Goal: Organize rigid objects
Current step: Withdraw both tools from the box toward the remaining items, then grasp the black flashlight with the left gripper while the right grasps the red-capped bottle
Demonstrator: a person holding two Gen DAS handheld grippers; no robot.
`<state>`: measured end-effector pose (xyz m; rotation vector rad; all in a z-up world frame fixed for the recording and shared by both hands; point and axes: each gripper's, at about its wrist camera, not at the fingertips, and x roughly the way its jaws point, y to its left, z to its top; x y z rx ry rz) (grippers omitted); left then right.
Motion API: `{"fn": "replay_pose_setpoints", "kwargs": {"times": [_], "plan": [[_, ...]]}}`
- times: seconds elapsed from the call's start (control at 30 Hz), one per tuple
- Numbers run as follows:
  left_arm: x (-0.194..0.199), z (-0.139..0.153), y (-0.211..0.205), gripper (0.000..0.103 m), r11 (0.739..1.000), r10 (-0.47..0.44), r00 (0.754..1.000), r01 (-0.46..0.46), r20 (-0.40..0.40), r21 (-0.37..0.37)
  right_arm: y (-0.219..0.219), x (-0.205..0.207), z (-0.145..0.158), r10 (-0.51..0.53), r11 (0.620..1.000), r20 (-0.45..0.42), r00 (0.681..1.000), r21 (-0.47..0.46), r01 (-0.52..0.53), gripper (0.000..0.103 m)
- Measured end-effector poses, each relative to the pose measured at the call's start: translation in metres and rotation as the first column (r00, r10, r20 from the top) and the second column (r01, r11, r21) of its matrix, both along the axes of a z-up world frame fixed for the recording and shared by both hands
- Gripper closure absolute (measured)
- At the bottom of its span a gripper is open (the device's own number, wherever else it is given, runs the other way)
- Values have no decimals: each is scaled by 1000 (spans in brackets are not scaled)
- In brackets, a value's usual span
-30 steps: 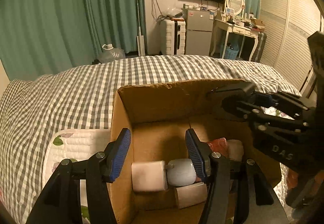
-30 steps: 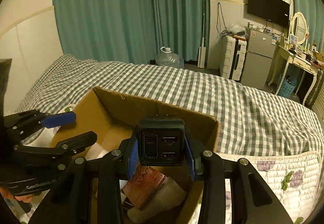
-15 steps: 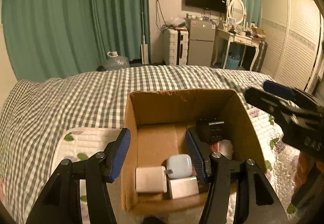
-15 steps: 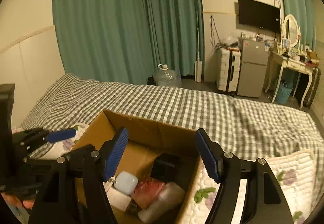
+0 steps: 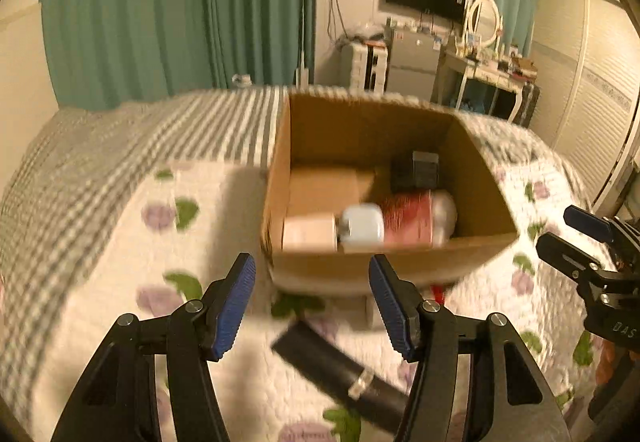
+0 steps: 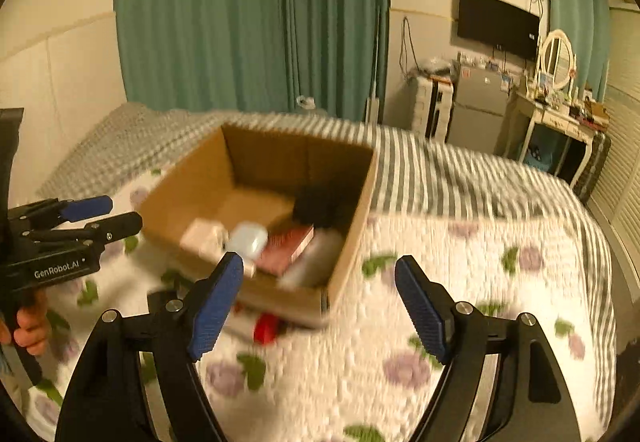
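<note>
Both views are smeared with motion, so the main risk is a misjudged reach: the left hand-held gripper [image 5: 312,302] and the right hand-held gripper [image 6: 318,308] both stand wide open with nothing between their pads, and a hurried close could miss or nudge what lies on the bed. The black case [image 5: 340,368] with a metal clasp lies flat on the floral quilt [image 5: 120,262] just in front of the left one, slim and low, so the pads could skate over it or pinch the quilt with it. The cardboard box [image 5: 384,262] sits on soft bedding and, I judge, could tip or slide if a finger catches its near wall. A red object [image 6: 266,326] and a pale one beside it lie right against the box's front, partly hidden, and could be pushed under it. Counted: one box; inside it five things, a white block [image 5: 308,236], a pale blue case [image 5: 362,224], a red packet [image 5: 408,218], a whitish item [image 5: 446,208] too blurred to name, and a black adapter [image 5: 416,172]; outside, one black case, one red object, one pale one; two grippers.
</note>
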<state>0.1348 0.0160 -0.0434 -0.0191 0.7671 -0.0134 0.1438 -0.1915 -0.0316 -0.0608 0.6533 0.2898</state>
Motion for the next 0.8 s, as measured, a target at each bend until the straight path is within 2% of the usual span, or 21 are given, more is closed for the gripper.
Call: {"fn": "replay_pose_setpoints", "kwargs": {"times": [0.1, 0.27, 0.4, 0.47, 0.53, 0.8], "plan": [[-3, -21, -3, 41, 1000, -2, 999, 2, -52, -2, -1, -5, -18, -4, 1000, -44, 999, 11, 4, 25], [-4, -44, -2, 41, 999, 29, 994, -25, -102, 47, 12, 3, -49, 9, 1000, -126, 992, 10, -8, 25], [-1, -46, 7, 41, 998, 48, 993, -44, -105, 37, 31, 8, -67, 8, 1000, -176, 984, 30, -3, 25], [1, -45, 13, 41, 997, 64, 993, -60, -102, 41, 43, 11, -76, 0, 1000, -192, 981, 20, 4, 14], [3, -45, 21, 41, 995, 91, 991, -87, -100, 43, 55, 15, -84, 3, 1000, -201, 980, 18, 1, 8], [8, -50, 34, 41, 990, 141, 982, -136, -126, 47, 92, 38, -109, -19, 999, -267, 964, 26, 27, 8]]}}
